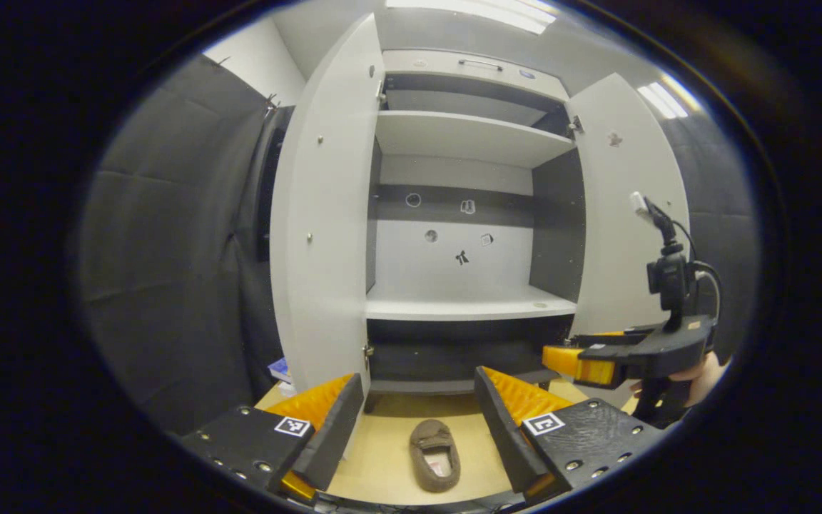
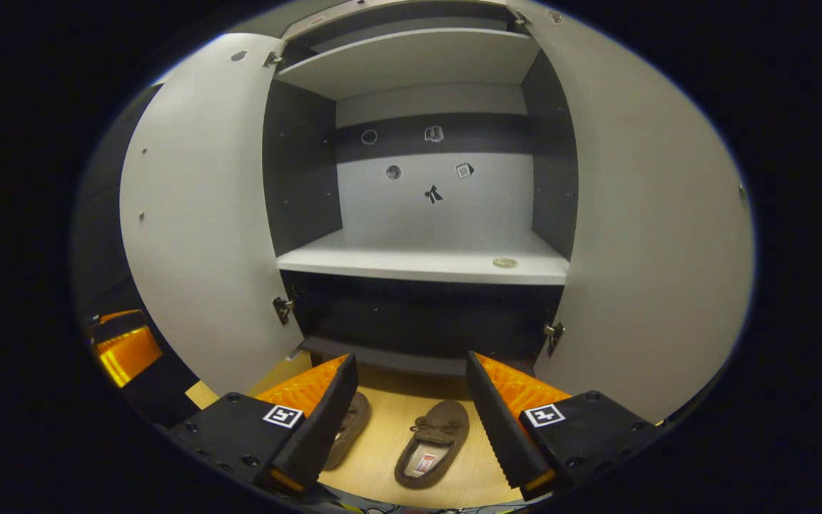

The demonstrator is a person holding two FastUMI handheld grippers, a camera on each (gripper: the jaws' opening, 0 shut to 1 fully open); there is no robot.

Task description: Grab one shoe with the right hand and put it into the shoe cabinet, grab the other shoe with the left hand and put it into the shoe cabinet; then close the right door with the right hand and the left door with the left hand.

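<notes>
Two brown slippers lie on the wooden floor before the open shoe cabinet (image 1: pixel 468 307). In the left gripper view one slipper (image 1: pixel 435 454) lies below and between the fingers of my left gripper (image 1: pixel 418 417), which is open and empty. In the right gripper view one slipper (image 2: pixel 434 442) lies between the fingers of my open, empty right gripper (image 2: pixel 411 414), and the other slipper (image 2: pixel 349 427) is partly hidden behind its left finger. The right gripper (image 1: pixel 582 360) also appears at right in the left gripper view, held by a hand. Both doors, left (image 1: pixel 325 214) and right (image 1: pixel 628 207), stand open.
The cabinet's middle shelf (image 2: pixel 425 264) is bare apart from a small round disc (image 2: pixel 504 263). A dark lower compartment (image 2: pixel 418 314) sits under it. Black cloth walls flank the cabinet. A small stack of something lies by the left door's foot (image 1: pixel 280 370).
</notes>
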